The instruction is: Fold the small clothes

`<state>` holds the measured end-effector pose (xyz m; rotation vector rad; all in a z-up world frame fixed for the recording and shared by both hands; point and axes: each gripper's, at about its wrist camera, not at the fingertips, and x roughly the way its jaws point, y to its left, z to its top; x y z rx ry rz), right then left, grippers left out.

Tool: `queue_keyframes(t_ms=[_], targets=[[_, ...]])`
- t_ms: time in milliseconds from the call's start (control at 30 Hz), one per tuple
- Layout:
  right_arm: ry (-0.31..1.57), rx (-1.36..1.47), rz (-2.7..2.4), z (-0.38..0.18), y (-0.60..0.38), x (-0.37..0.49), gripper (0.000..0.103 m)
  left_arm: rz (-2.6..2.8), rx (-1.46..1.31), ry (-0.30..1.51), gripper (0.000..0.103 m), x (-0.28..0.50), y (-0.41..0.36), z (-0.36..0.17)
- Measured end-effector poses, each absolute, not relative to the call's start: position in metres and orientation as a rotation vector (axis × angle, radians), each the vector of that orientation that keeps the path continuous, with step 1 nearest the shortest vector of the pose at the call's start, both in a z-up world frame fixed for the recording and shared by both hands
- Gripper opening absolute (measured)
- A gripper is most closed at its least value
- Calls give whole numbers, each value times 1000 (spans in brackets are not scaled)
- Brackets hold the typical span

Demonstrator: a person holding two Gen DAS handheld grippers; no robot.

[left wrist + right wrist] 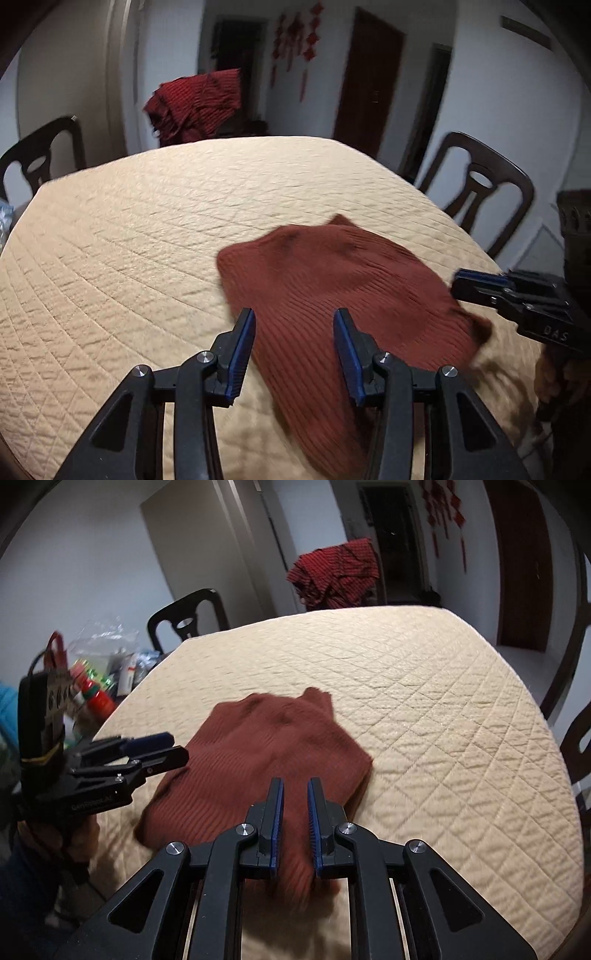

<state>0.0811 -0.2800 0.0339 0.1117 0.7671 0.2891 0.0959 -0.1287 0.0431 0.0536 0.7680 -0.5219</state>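
Rust-brown ribbed knit garment (332, 291) lies bunched, partly folded, on the quilted beige cover of the bench (147, 240), toward my near edge.

Left claw (293, 332): jaws standing apart, nothing between the pads; cloth lies below them, and I cannot tell if the tips touch it.

Right claw (295, 805): jaws close together with a narrow gap. A fold of the knit sits low between the pads near their base; too blurred there to say whether they press on it.

Risks, my judgement:
- If the right claw only has a loose pinch, the fold may slip out on a lift and the layers spill open.
- Soft knit dragged over the quilting could bunch rather than slide.
- The two claws sit near each other over the same cloth; a crossing move could knock them together.

Room: wide bare quilt beyond and to the far side. Clutter of packets and bottles (110, 672) off the left edge, chairs (476, 192) round the rim, red cloth (195, 103) draped behind the far edge.
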Motion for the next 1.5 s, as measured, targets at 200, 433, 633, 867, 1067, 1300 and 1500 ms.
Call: queue_keyframes(t_ms=[200,433,633,867,1067,1300,1500], targets=[[753,33,359,32,-254,57,13,-599,142,732,48,61,-144,49],[820,-103,315,0,-237,57,13,-569,234,733,49,49,-158,29],[770,-48,312,16,-247,52,13,-535,178,747,49,47,-148,34],[808,26,309,1,-255,56,13,-516,125,776,53,50,-141,27],[743,47,319,22,-258,50,13,-518,103,777,53,49,-137,32],[782,119,295,2,-273,63,13,-531,94,777,53,54,-136,26],[788,148,306,3,-278,63,13,-538,76,779,53,55,-135,27]])
